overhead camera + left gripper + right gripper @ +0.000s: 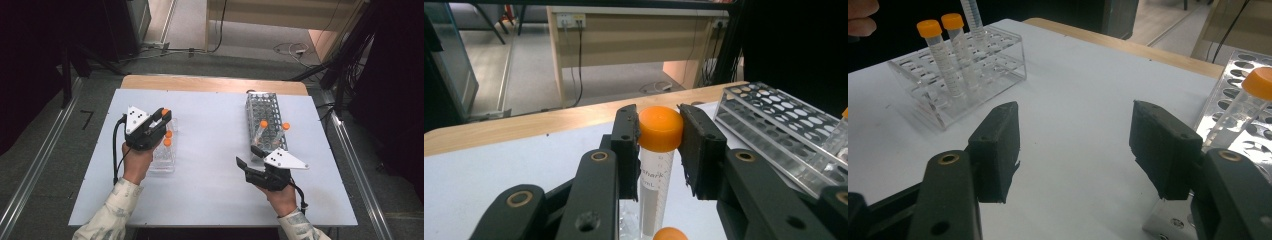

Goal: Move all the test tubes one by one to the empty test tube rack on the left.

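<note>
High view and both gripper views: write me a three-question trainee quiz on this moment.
1. True or false: the left gripper is shut on the orange-capped tube.
2. The right gripper is: A) open, nothing between its jaws; B) shut on a tube; C) shut on a rack.
3. Which rack stands beside the right gripper: the clear rack or the metal rack?

Key: 1 true; 2 A; 3 metal rack.

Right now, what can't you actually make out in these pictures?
- Left gripper view: the print on the held tube is blurred, its bottom cut off by the lower edge.
- High view: the clear rack is partly hidden under the left gripper.
- Right gripper view: the metal rack runs off the right edge.
</note>
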Demonstrator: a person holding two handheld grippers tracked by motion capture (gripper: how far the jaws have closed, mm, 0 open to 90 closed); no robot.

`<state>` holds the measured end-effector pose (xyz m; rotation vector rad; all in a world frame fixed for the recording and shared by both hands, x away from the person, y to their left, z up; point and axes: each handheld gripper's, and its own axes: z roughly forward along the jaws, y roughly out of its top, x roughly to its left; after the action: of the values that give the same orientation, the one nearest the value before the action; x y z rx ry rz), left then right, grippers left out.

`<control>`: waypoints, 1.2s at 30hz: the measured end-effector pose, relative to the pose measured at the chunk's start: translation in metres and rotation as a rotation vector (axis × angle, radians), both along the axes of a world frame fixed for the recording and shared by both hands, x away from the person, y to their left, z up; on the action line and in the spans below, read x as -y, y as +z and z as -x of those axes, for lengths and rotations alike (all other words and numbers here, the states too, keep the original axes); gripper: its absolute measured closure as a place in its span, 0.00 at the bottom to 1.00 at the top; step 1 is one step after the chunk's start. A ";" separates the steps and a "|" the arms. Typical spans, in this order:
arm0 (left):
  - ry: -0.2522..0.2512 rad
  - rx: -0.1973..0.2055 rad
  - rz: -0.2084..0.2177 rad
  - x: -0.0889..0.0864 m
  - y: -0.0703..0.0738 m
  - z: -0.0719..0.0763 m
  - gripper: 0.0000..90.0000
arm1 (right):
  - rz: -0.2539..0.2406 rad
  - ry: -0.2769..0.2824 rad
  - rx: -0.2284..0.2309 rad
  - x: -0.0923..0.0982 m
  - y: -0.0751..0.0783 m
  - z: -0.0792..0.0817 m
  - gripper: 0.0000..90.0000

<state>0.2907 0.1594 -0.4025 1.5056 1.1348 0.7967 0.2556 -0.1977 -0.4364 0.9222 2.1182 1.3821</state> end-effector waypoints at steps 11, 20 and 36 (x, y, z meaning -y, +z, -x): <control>-0.001 -0.034 -0.021 0.000 -0.005 -0.001 0.78 | 0.003 -0.001 -0.002 -0.001 -0.001 0.000 0.40; 0.000 -0.051 -0.040 0.003 -0.011 -0.001 0.77 | 0.003 -0.001 -0.002 -0.001 -0.001 0.000 0.40; -0.002 -0.078 -0.050 0.004 -0.020 -0.001 0.77 | 0.010 0.000 -0.003 -0.002 -0.002 0.000 0.40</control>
<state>0.2912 0.1553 -0.4223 1.5914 1.1787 0.7759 0.2558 -0.1961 -0.4387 0.9210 2.1250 1.3692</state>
